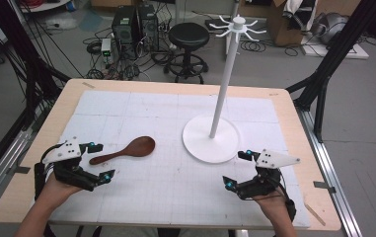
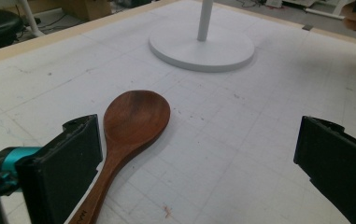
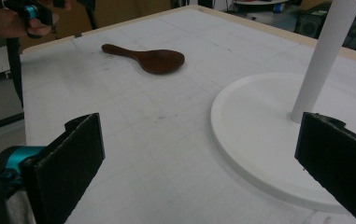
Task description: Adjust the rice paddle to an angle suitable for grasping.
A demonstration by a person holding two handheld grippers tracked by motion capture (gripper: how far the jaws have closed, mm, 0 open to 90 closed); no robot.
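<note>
Nearest the person, the left gripper (image 1: 98, 160) and right gripper (image 1: 237, 169) both stand wide open and hold nothing. The wooden spoon (image 1: 126, 149) lies flat on the white mat (image 1: 141, 197), its handle just beside the left gripper. Beyond stands the white hook stand (image 1: 214, 131). Risk: the handle is thin and lies flat, so closing jaws may skid it away.

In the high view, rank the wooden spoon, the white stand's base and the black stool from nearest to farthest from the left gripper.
From the left gripper:
1. Wooden spoon, right beside its jaws, on the mat.
2. White stand's base, mid-table, to the right.
3. Black stool, on the floor beyond the table's far edge.
</note>
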